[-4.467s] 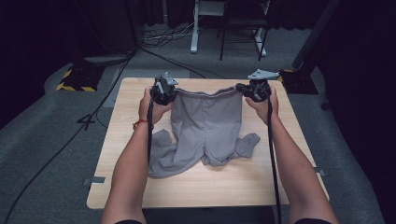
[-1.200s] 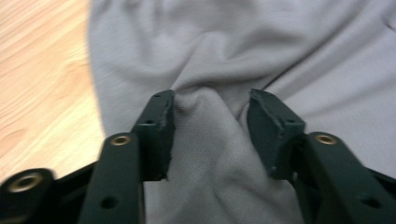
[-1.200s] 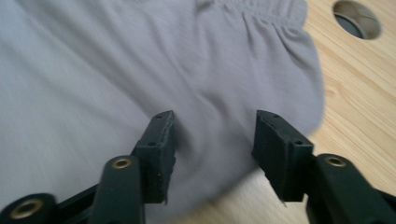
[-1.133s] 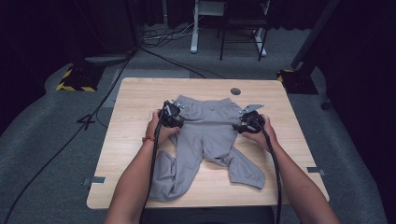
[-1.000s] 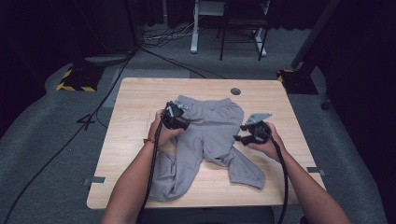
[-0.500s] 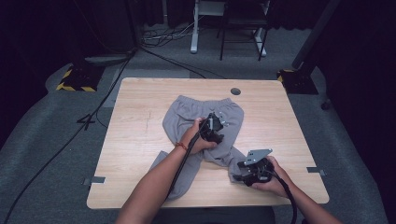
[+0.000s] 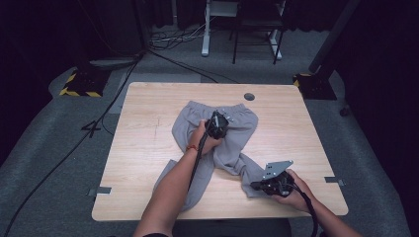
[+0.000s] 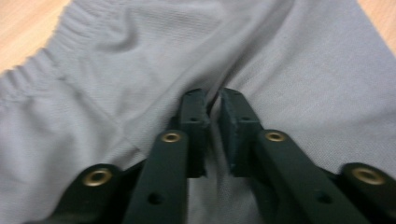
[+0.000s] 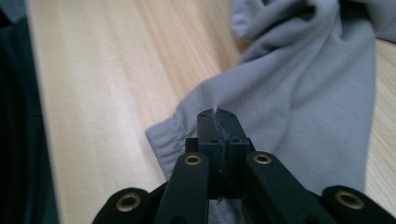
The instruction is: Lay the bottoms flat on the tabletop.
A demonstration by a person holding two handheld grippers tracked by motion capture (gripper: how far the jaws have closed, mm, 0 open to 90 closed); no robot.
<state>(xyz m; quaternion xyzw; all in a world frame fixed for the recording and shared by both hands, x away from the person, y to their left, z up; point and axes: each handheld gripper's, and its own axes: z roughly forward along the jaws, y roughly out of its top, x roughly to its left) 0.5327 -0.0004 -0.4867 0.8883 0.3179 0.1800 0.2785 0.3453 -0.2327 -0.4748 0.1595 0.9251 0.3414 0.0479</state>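
A pair of grey sweatpants [image 7: 232, 143] lies crumpled across the middle of a wooden counter [image 7: 148, 128], waistband toward the far edge and one leg trailing to the near right. The left gripper [image 7: 218, 124] presses down near the crotch, its fingers [image 8: 194, 116] having just closed, pinching a ridge of fabric between them. The right gripper [image 7: 257, 186] sits at the cuff of the right leg, its fingers [image 9: 208, 123] likewise just closed, clamped tight on the hem [image 9: 163, 135].

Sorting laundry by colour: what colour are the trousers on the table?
Plain grey trousers; clearest in left gripper view.
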